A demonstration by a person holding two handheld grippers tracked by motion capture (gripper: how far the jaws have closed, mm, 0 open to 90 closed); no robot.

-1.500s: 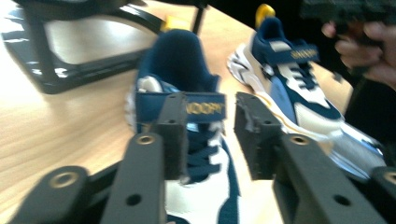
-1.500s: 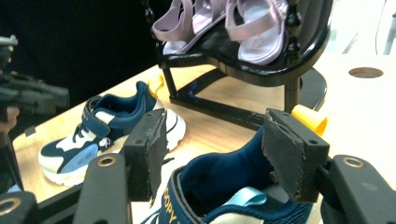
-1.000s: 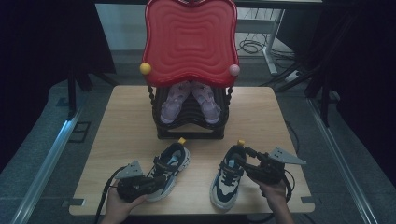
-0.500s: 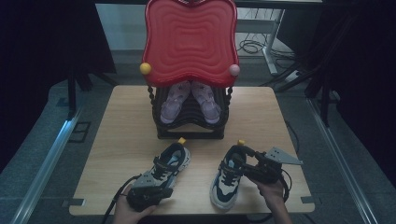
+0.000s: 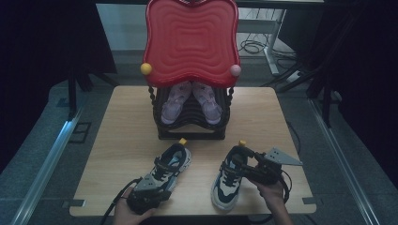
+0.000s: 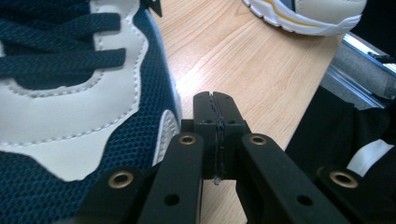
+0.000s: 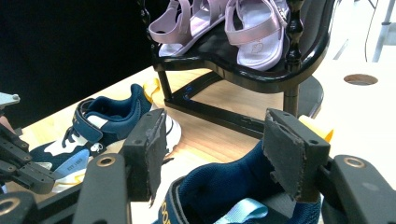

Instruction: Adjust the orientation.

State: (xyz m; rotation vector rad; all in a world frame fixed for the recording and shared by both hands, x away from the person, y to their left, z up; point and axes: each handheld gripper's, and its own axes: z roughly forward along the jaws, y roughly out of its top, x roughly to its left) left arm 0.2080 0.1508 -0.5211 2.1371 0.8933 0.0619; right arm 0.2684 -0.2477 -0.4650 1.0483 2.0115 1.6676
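Left gripper view — ribbed black jaws pressed together beside mesh sneaker [image 6: 70, 93].

The surface [image 5: 122, 136] is pale wood-grain laminate, smooth with a soft sheen. The left sneaker [image 6: 70, 93] has navy woven mesh cloth, matt white leather-like panels with visible stitching, and flat woven navy laces. The right sneaker [image 7: 224, 191] shows soft navy cloth lining and a pale blue fabric tab. The left hand-held gripper [image 6: 215, 100] is matt black plastic with brass-coloured metal rivets. The right hand-held gripper [image 7: 219, 140] has rough, worn black pads [image 7: 289, 149] with frayed edges. The shoe rack [image 7: 233, 60] is glossy black plastic, its top panel [image 5: 190, 42] glossy red with moulded ripples. The sandals [image 7: 252, 32] look like smooth, slightly shiny lilac synthetic leather.
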